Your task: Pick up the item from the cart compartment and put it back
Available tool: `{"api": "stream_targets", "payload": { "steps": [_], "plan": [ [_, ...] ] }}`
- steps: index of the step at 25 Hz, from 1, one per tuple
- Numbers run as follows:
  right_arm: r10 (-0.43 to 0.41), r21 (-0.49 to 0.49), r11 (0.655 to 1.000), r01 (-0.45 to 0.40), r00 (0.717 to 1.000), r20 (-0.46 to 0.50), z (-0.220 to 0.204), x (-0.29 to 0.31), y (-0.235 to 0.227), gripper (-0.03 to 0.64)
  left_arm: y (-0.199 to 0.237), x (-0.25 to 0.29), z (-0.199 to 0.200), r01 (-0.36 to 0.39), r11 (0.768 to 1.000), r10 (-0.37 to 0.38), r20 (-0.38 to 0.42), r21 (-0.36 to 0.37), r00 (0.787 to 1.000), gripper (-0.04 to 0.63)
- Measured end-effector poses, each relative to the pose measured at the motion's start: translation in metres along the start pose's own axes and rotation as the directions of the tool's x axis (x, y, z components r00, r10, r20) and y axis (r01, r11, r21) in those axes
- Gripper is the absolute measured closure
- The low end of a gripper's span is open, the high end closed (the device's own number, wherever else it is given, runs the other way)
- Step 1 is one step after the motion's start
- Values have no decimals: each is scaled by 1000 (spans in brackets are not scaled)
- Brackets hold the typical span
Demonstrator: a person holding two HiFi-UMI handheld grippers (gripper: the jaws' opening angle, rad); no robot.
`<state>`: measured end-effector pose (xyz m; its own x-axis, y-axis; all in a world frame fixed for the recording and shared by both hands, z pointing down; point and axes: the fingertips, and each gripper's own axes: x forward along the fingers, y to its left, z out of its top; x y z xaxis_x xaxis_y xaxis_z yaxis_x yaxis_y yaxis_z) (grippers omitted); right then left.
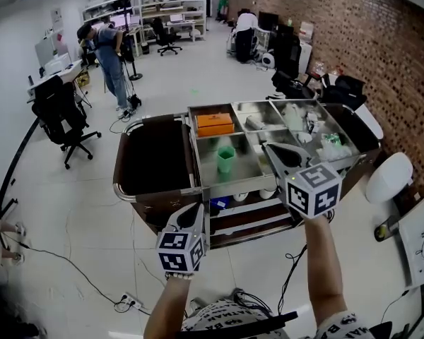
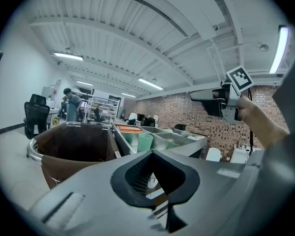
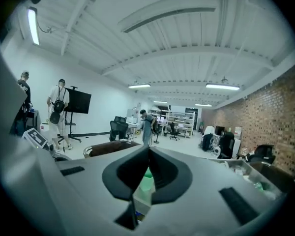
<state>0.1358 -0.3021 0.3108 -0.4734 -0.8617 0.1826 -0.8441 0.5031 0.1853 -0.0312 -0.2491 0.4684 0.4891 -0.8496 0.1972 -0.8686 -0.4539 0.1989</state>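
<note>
A steel cart top (image 1: 203, 182) is split into several compartments. A green cup (image 1: 226, 159) stands upright in the front middle one, and an orange box (image 1: 215, 123) lies in the one behind it. My right gripper (image 1: 268, 147) hangs above the cart just right of the cup, shut with nothing between its jaws. The right gripper view shows its tips (image 3: 148, 150) meeting, the green cup (image 3: 146, 182) glimpsed below. My left gripper (image 1: 197, 208) is at the cart's front edge, lower, also shut and empty; in its own view the tips (image 2: 152, 152) touch, with the cup (image 2: 145, 141) beyond.
A brown bin (image 1: 155, 162) fills the cart's left end. The right-hand compartments (image 1: 307, 122) hold mixed small items. Lower shelves (image 1: 251, 210) carry cups. A white stool (image 1: 389, 177) stands at the right, an office chair (image 1: 60, 111) and a person (image 1: 111, 55) far left; cables cross the floor.
</note>
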Motion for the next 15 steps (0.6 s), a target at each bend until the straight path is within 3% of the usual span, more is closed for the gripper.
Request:
{"api": "stream_targets", "payload": {
  "steps": [6, 15],
  "plan": [
    [-31, 36, 999, 28, 995, 90, -11, -44, 21, 607, -15, -7, -5, 10, 1000, -10, -6, 12, 1000, 591],
    [-3, 197, 980, -11, 997, 72, -75, -57, 62, 607, -21, -16, -10, -1, 1000, 1, 2, 8, 1000, 591]
  ]
}}
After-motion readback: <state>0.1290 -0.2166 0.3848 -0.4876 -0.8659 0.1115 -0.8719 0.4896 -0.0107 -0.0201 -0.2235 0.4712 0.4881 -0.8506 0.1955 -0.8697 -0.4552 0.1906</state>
